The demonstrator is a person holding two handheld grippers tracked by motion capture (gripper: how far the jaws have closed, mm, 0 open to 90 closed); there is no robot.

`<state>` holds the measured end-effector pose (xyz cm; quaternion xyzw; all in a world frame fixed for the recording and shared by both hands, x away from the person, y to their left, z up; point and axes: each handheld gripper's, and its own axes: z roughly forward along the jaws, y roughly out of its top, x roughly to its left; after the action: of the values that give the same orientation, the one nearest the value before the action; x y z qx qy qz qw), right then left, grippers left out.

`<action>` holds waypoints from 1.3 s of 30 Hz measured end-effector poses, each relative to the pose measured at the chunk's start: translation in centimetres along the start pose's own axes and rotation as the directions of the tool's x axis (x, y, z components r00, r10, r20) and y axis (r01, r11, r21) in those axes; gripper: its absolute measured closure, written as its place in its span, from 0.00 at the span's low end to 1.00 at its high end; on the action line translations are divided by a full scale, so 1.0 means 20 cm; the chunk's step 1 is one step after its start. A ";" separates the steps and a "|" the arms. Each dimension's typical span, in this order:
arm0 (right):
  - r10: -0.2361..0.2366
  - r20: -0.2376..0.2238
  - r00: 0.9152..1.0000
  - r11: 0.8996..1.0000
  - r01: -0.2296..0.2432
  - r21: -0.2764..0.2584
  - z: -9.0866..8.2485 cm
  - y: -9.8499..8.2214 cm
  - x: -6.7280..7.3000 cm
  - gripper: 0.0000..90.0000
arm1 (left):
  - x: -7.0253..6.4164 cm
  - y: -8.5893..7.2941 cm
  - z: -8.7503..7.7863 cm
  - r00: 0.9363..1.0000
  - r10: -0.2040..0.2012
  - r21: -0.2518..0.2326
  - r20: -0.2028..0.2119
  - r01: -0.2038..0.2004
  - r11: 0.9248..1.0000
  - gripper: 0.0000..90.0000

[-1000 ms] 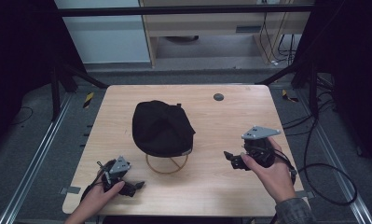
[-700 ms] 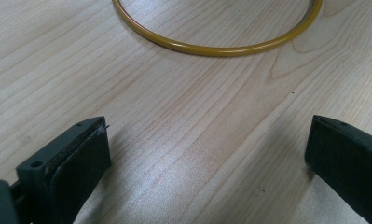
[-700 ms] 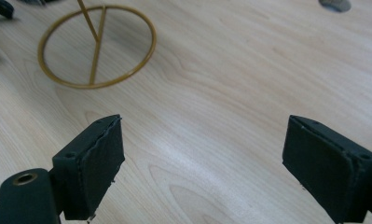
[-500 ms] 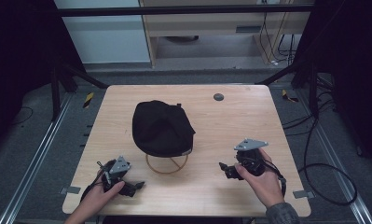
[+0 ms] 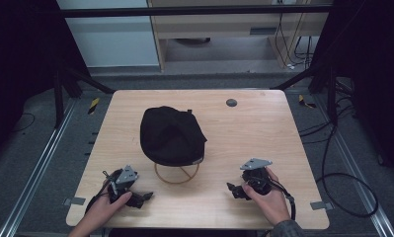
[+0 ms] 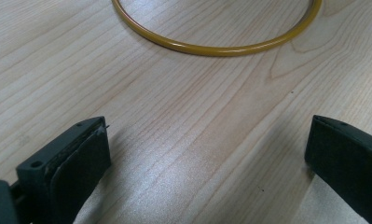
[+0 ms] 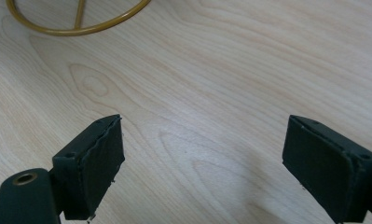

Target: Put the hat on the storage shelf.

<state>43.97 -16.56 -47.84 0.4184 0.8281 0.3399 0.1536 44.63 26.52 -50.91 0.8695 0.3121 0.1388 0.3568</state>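
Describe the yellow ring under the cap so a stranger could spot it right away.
Start at the light wooden table and find the black cap near its middle. At the cap's near edge, toward the person, a thin yellow wire ring lies flat on the wood, partly tucked under the cap. It is the table's only yellow thing, a hoop with spokes inside.

Bare table point(image 5: 263, 128) around central cap point(image 5: 171, 136)

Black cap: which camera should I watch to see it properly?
The high view: the whole black cap shows there, sitting over the gold ring stand. The left and right gripper views catch arcs of that ring ahead of each open tool, not the cap.
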 end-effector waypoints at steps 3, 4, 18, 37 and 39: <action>0.005 -0.010 1.000 1.000 -0.005 -0.005 0.03 -0.01 0.02 0.15 | 0.00 0.00 0.00 1.000 0.000 0.000 0.000 0.000 1.000 0.00; 0.008 -0.017 1.000 1.000 -0.008 -0.008 0.04 -0.01 0.02 0.15 | 0.00 0.00 0.00 1.000 0.000 0.000 0.000 0.000 1.000 0.00; 0.053 -0.021 0.998 0.996 -0.055 -0.067 0.21 0.05 0.06 0.14 | 0.00 0.00 0.00 1.000 0.000 0.000 0.000 0.000 1.000 0.00; 0.059 0.036 0.998 0.994 -0.056 -0.090 0.29 0.06 0.08 0.12 | 0.00 0.00 0.00 1.000 0.000 0.000 0.000 0.000 1.000 0.00; 0.049 0.042 0.998 0.995 -0.045 -0.087 0.29 0.07 0.08 0.12 | 0.00 0.00 0.00 1.000 0.000 0.000 0.000 0.000 1.000 0.00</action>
<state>46.87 -12.14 -51.09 0.4383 0.7991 0.3693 0.1817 44.62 26.52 -50.91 0.8695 0.3120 0.1389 0.3568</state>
